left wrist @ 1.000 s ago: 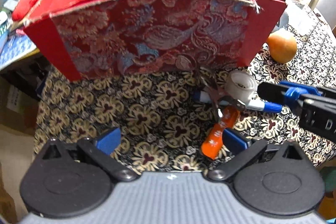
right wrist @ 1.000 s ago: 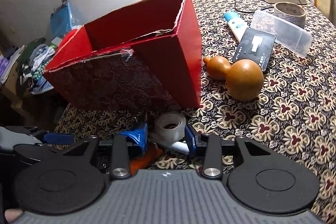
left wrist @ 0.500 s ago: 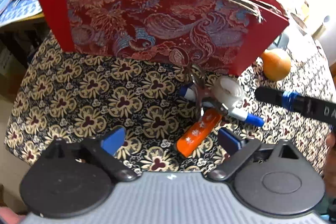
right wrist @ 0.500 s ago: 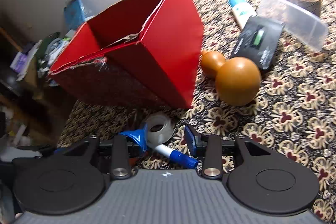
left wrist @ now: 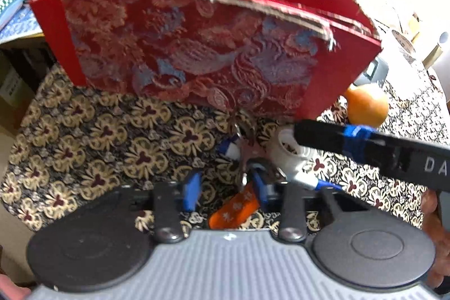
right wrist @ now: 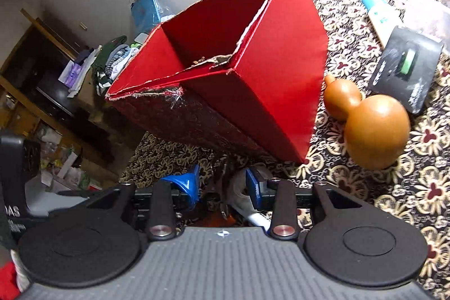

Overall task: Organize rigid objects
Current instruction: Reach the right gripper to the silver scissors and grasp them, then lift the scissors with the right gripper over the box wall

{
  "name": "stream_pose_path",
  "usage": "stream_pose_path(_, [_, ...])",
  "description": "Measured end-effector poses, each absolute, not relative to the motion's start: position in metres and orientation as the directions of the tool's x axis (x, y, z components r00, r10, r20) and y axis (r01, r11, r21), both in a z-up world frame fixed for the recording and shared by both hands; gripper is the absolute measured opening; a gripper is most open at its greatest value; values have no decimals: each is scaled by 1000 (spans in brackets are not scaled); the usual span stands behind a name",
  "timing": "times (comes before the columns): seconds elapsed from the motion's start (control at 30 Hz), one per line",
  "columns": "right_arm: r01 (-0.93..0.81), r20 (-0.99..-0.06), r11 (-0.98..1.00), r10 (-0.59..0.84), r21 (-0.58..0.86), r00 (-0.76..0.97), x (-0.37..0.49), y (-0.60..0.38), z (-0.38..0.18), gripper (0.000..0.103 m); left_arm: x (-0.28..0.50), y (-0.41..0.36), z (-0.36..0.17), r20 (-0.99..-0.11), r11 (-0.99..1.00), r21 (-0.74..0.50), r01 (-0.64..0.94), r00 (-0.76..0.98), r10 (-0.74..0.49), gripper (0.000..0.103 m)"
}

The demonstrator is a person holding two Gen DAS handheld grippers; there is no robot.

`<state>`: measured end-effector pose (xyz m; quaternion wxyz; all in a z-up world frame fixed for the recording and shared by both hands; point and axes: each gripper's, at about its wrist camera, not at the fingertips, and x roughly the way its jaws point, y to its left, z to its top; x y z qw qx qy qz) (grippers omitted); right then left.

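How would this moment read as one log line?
left gripper: closing over scissors | right gripper: closing at tape roll | red box: empty

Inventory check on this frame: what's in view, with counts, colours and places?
box: 1, red with a brocade front, far left of table
gourd: 1, tan, right of the box
tape roll: 1, whitish, in front of the box
marker: 1, white and blue, beside the roll
scissors: 1, metal, over the marker
orange stick: 1, nearest the camera
black card: 1, behind the gourd
tube: 1, white and blue, far right
tablecloth: 1, dark floral
left gripper: jaws closing around the orange stick's end, not yet pinching
right gripper: at the tape roll, grip unclear
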<state>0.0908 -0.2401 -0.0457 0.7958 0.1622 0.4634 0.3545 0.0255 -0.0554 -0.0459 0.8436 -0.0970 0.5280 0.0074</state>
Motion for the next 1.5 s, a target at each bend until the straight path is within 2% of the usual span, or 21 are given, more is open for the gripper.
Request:
stream_pose_path(0.2, [-472,-612,662,739,582,281,92,-224,-46,19,34,-51,-56,-897,980,-171,-99,427,-113,7])
stream_pose_path(0.3, [-473,-641,677,720,563,268,95,-212,-51,19,39,-47,-57,-896,982,-177,-66,423,-133,4])
stream_pose_path(0.63, [-436,-695,737,658,517,290,100,-184,-58,19,45,-18,-55,-882,974,-222,45,417,-220,4])
stream_pose_path(0.73, [-469,-711,749,634,468,304,98,-172,-56,15,45,-9,-54,-874,972,-227,57,428,-229,4])
stream_pose_path(0.93, [-486,-717,741,636,464,285,96,-163,-55,3,40,14,-45,-848,963,-257,81,458,-265,1])
stream_pose_path(1.0, [-491,-706,732,648,473,285,94,-162,-52,0,35,17,-38,-835,959,-266,101,472,-282,0])
stream_pose_path(1.27, [-486,-669,710,682,509,295,89,-163,-42,0,19,37,-14,-804,960,-261,106,526,-276,0])
stream_pose_path(1.5, [-532,-624,675,717,512,310,81,-167,-21,0,6,15,13,-765,959,-264,104,582,-274,0])
